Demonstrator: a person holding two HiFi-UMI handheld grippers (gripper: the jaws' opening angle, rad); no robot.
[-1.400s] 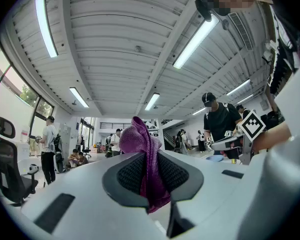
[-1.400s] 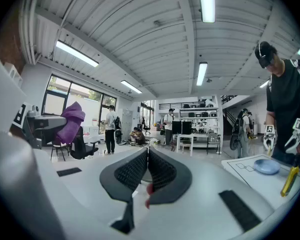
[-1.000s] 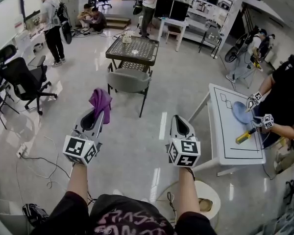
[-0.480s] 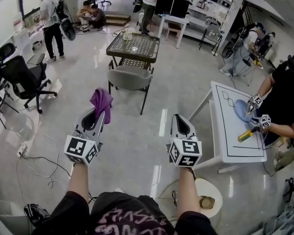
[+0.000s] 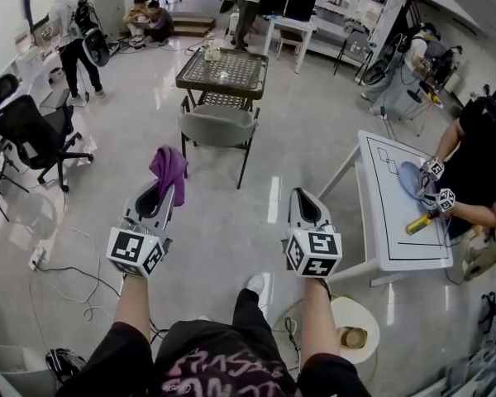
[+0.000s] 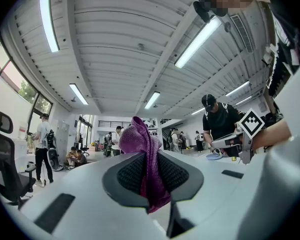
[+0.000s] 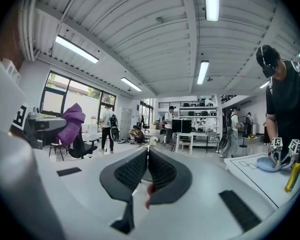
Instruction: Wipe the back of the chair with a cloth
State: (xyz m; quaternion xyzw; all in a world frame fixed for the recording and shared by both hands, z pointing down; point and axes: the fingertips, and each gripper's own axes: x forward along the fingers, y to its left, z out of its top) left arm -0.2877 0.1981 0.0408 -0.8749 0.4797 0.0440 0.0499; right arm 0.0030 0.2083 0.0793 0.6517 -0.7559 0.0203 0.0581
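A grey chair (image 5: 218, 132) with a curved back stands ahead of me, in front of a dark mesh table (image 5: 224, 70). My left gripper (image 5: 167, 186) is shut on a purple cloth (image 5: 169, 168), which sticks up from between its jaws; the same cloth (image 6: 142, 156) fills the jaws in the left gripper view. My right gripper (image 5: 301, 200) is shut with nothing in it; its pads (image 7: 146, 170) meet in the right gripper view. Both grippers hang over the floor, well short of the chair. The purple cloth (image 7: 71, 122) also shows at the left of the right gripper view.
A white table (image 5: 401, 205) stands at the right, where another person (image 5: 483, 164) works with grippers over a blue plate (image 5: 410, 179). A black office chair (image 5: 29, 132) is at the left. A round white stool (image 5: 352, 329) sits near my right foot. Cables (image 5: 62, 271) lie on the floor at left.
The view has drifted forward a little and my foot now shows on the floor between my arms. Both grippers keep the same pose, the cloth still held.
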